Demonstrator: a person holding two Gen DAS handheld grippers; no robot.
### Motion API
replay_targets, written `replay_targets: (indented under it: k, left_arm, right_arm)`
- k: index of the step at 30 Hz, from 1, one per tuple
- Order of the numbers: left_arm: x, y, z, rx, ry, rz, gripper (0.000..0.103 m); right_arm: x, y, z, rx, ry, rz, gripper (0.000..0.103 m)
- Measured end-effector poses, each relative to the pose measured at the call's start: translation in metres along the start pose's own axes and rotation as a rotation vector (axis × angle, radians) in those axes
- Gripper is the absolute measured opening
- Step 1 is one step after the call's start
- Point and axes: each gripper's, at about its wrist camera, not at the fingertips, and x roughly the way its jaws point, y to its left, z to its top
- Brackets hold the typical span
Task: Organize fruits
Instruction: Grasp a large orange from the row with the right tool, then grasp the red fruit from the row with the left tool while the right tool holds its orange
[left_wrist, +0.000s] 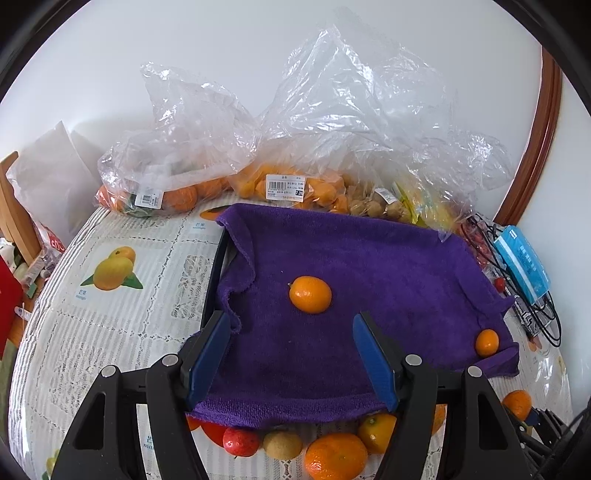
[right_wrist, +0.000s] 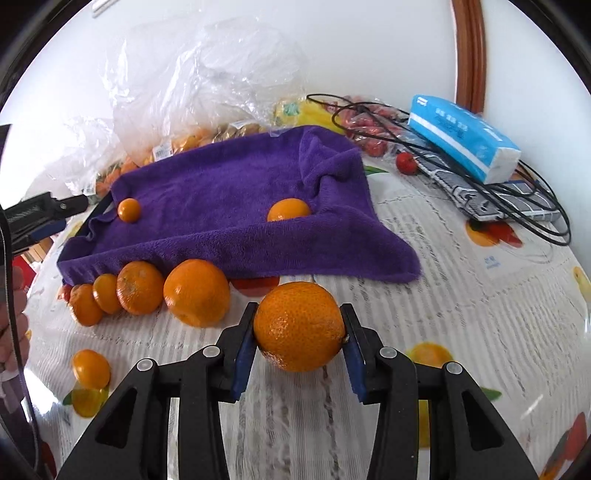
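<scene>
A purple towel (left_wrist: 351, 280) covers a tray on the table. Two small oranges lie on it: one in the middle (left_wrist: 310, 294) and one at the right edge (left_wrist: 487, 342). My left gripper (left_wrist: 291, 325) is open and empty just short of the middle orange. My right gripper (right_wrist: 298, 325) is shut on a large orange (right_wrist: 298, 326) above the tablecloth, in front of the towel (right_wrist: 229, 206). A row of oranges (right_wrist: 195, 291) lies along the towel's front edge, with one more (right_wrist: 90, 368) apart at the left. Both towel oranges (right_wrist: 129, 209) (right_wrist: 289, 209) show in the right wrist view.
Clear plastic bags of fruit (left_wrist: 284, 184) stand behind the towel against the wall. A blue tissue pack (right_wrist: 463, 138), black cables (right_wrist: 517, 206) and small red fruits (right_wrist: 406, 162) lie at the right. Mixed fruit (left_wrist: 282, 445) lies by the towel's near edge. The left gripper (right_wrist: 44, 218) shows at the right wrist view's left edge.
</scene>
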Motion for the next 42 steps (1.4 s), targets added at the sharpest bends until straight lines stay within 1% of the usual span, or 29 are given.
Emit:
replay_targets:
  k: [2, 4, 5, 7, 9, 11, 16, 20, 22, 24, 27, 29, 31, 32, 33, 35, 39, 41, 42]
  left_arm:
    - [-0.001, 0.0, 0.0, -0.001, 0.005, -0.011, 0.067]
    - [-0.005, 0.003, -0.002, -0.01, 0.002, -0.037, 0.067]
    - [-0.007, 0.006, -0.005, -0.016, 0.003, -0.038, 0.067]
    - [-0.011, 0.011, -0.013, -0.02, 0.002, -0.037, 0.067]
    - [-0.015, 0.019, -0.024, -0.035, 0.014, -0.035, 0.067]
    - [-0.017, 0.029, -0.034, -0.057, 0.035, -0.043, 0.067]
    - [-0.023, 0.046, -0.057, -0.062, 0.06, 0.019, 0.067]
    - [-0.021, 0.055, -0.071, -0.068, 0.093, 0.036, 0.067]
    - [-0.022, 0.055, -0.073, -0.056, 0.083, 0.057, 0.065]
    - [-0.022, 0.054, -0.072, -0.046, 0.068, 0.059, 0.065]
    - [-0.017, 0.051, -0.067, -0.036, 0.077, 0.058, 0.06]
    - [-0.013, 0.046, -0.065, -0.015, 0.083, 0.06, 0.06]
    - [-0.008, 0.041, -0.066, 0.016, 0.088, 0.078, 0.053]
    - [-0.007, 0.04, -0.067, 0.023, 0.091, 0.079, 0.051]
    - [-0.005, 0.039, -0.068, 0.027, 0.102, 0.076, 0.046]
    - [-0.003, 0.039, -0.071, 0.023, 0.119, 0.061, 0.045]
    - [-0.001, 0.039, -0.072, 0.021, 0.112, 0.064, 0.045]
    - [-0.001, 0.037, -0.074, 0.031, 0.107, 0.079, 0.042]
    - [-0.001, 0.037, -0.074, 0.035, 0.103, 0.082, 0.038]
  right_arm:
    - [-0.003, -0.001, -0.005, 0.003, 0.003, 0.018, 0.043]
    - [-0.005, -0.001, -0.011, 0.002, 0.009, 0.016, 0.043]
    - [-0.004, 0.0, -0.014, -0.003, 0.024, 0.017, 0.043]
    - [-0.005, 0.0, -0.016, 0.003, 0.033, 0.031, 0.043]
    - [-0.006, 0.0, -0.016, 0.001, 0.025, 0.019, 0.043]
    - [-0.004, 0.002, -0.017, -0.009, 0.036, 0.015, 0.043]
    - [-0.003, 0.008, -0.018, -0.04, 0.04, -0.003, 0.043]
    - [-0.002, 0.006, -0.018, -0.031, 0.04, 0.008, 0.043]
    - [-0.003, 0.005, -0.018, -0.026, 0.04, 0.014, 0.043]
    - [-0.003, 0.005, -0.018, -0.025, 0.04, 0.016, 0.043]
    - [-0.003, 0.005, -0.018, -0.026, 0.04, 0.015, 0.043]
    - [-0.003, 0.005, -0.018, -0.027, 0.041, 0.016, 0.044]
    - [-0.003, 0.005, -0.018, -0.028, 0.041, 0.016, 0.044]
    - [-0.003, 0.005, -0.018, -0.028, 0.041, 0.015, 0.044]
    - [-0.003, 0.005, -0.018, -0.027, 0.041, 0.016, 0.044]
    - [-0.002, 0.006, -0.018, -0.028, 0.041, 0.016, 0.044]
    - [-0.002, 0.006, -0.018, -0.035, 0.042, 0.014, 0.045]
    - [-0.002, 0.007, -0.018, -0.035, 0.042, 0.014, 0.045]
    - [-0.002, 0.007, -0.018, -0.034, 0.042, 0.016, 0.045]
